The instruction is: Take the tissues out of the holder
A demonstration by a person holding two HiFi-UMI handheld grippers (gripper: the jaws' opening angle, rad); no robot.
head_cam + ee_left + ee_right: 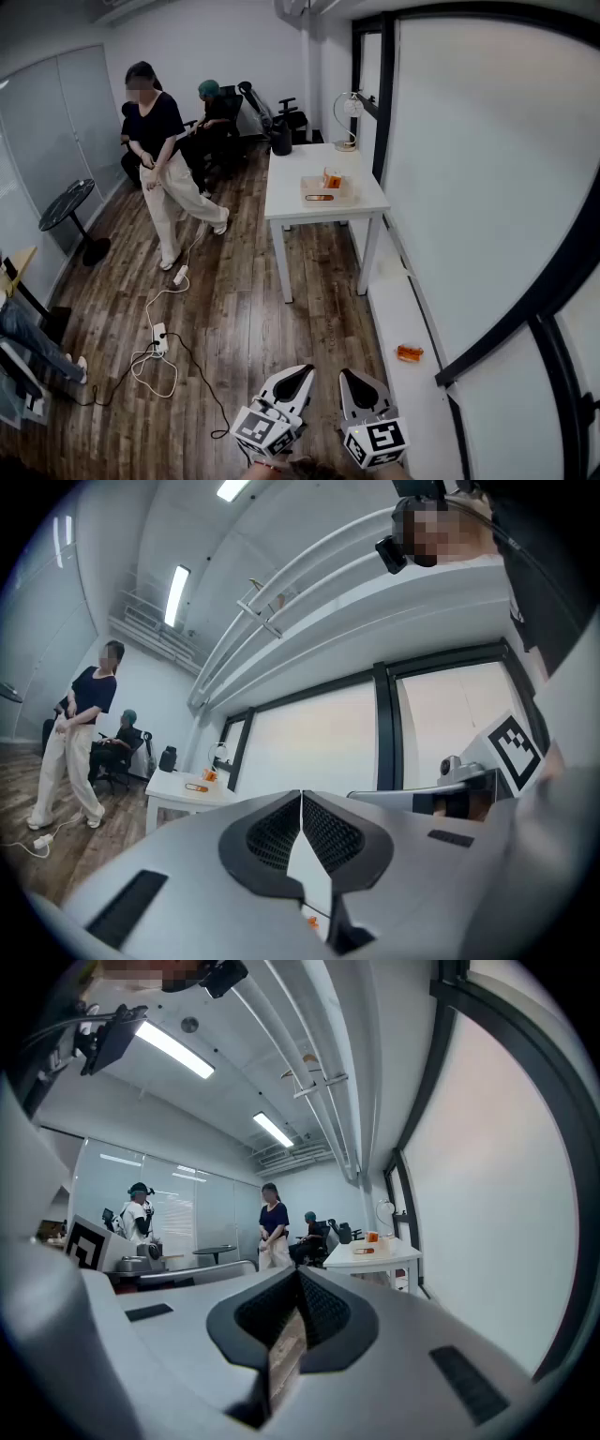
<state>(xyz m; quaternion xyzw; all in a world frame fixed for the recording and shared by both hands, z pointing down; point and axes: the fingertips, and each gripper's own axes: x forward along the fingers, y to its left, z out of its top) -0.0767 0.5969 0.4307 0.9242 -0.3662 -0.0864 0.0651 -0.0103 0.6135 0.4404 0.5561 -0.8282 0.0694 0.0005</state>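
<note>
**Both grippers shut, holder far off**

The left gripper (pixel 298 377) and the right gripper (pixel 353 379) hang low, each with its jaws pressed together on nothing. The holder (pixel 324 190) sits on the white table (pixel 286 202), well apart from them across the wood floor (pixel 309 309). A standing person (pixel 164 159) and a power strip (pixel 159 337) (cable trailing) are off to the left.

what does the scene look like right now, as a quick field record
left tongs: shut, empty
right tongs: shut, empty
white table: across the room, apart from both tongs
on table: pale tray with an orange item
white ledge: small orange object
floor: power strip with cables
people: standing person, seated person
task: not yet begun
</note>
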